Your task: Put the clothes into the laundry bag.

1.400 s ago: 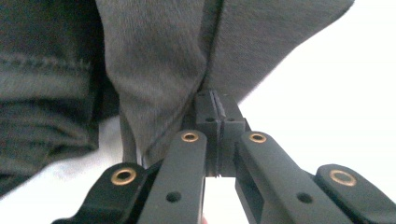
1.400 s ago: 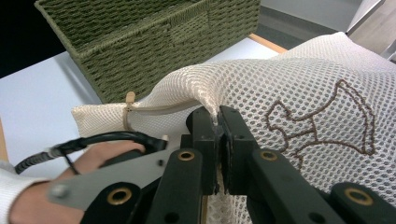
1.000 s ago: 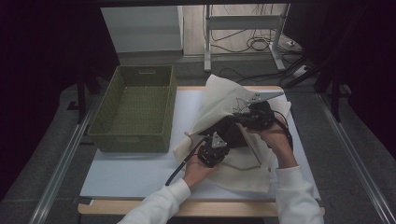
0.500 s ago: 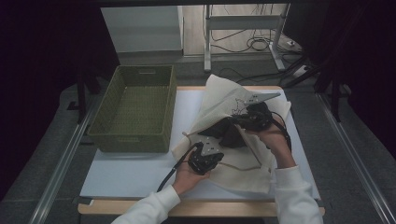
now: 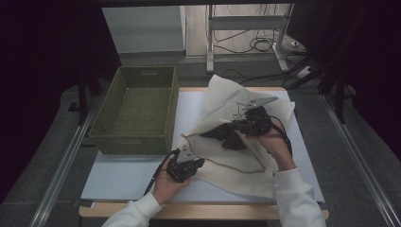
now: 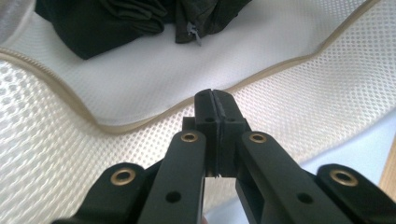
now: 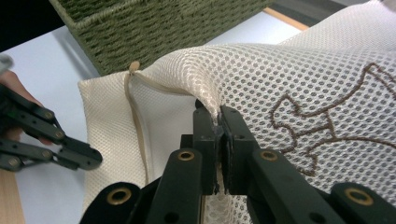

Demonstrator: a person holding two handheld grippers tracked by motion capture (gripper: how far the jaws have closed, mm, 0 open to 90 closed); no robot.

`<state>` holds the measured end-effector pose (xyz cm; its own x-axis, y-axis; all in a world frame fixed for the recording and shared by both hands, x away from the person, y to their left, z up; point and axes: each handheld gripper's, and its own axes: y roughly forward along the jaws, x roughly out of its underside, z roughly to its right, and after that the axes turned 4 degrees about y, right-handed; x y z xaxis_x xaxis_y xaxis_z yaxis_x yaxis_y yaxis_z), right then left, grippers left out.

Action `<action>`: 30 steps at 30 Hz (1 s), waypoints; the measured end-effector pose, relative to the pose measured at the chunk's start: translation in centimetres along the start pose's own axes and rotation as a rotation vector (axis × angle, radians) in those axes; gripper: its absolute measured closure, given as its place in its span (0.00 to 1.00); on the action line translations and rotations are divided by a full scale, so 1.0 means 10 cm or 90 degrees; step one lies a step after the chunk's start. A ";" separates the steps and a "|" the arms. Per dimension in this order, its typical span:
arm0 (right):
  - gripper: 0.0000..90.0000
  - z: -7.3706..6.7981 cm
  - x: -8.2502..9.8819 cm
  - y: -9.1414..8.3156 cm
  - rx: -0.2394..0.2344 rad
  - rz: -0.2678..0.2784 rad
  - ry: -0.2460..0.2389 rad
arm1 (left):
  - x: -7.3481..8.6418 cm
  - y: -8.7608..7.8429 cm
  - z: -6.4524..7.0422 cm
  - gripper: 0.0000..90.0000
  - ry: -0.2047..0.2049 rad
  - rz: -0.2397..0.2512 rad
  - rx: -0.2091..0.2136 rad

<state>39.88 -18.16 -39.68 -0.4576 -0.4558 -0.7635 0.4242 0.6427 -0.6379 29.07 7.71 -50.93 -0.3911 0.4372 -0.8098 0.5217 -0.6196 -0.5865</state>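
A cream mesh bag [image 5: 236,168] lies on the white table [image 5: 127,177], its mouth facing left. A dark garment [image 5: 226,138] sits inside the mouth; in the left gripper view that garment [image 6: 116,23] lies beyond the bag's tan hem. My right gripper [image 5: 236,126] is shut on the upper mesh layer [image 7: 261,70] and holds it lifted, with the fabric pinched between the pads [image 7: 217,116]. My left gripper [image 5: 198,163] is at the bag's near-left corner, over the lower mesh layer [image 6: 70,154]. Its jaws [image 6: 215,95] are shut with nothing between them.
An empty green woven basket [image 5: 137,139] stands on the left half of the table, close to the bag's mouth. The table's wooden front edge [image 5: 213,212] runs under the person's white sleeves. Cables and a desk frame lie on the floor behind.
The left gripper has drawn back from the bag's mouth toward the near left. The dark garment stays inside the bag. The right gripper keeps its hold in place.
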 end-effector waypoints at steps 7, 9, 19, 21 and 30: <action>0.95 -0.05 0.06 0.12 -0.006 -0.027 -0.002 | 0.09 -0.11 -0.02 1.00 -0.014 0.000 -0.004; 0.95 -0.06 0.08 0.16 -0.007 -0.037 -0.006 | 0.13 -0.13 -0.04 1.00 -0.018 -0.002 -0.009; 0.95 -0.08 0.21 0.34 -0.007 -0.081 -0.007 | 0.22 -0.24 -0.05 1.00 -0.023 -0.009 -0.010; 0.95 -0.08 0.24 0.37 -0.006 -0.092 -0.006 | 0.24 -0.26 -0.05 1.00 -0.029 -0.008 -0.014; 0.94 -0.10 0.34 0.48 0.000 -0.121 -0.015 | 0.29 -0.33 -0.09 0.99 -0.046 -0.005 -0.016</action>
<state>39.58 -15.99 -45.27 -0.5105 -0.5834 -0.6317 0.3315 0.5443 -0.7706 26.93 11.57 -51.36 -0.4488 0.3932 -0.8025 0.5373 -0.5989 -0.5939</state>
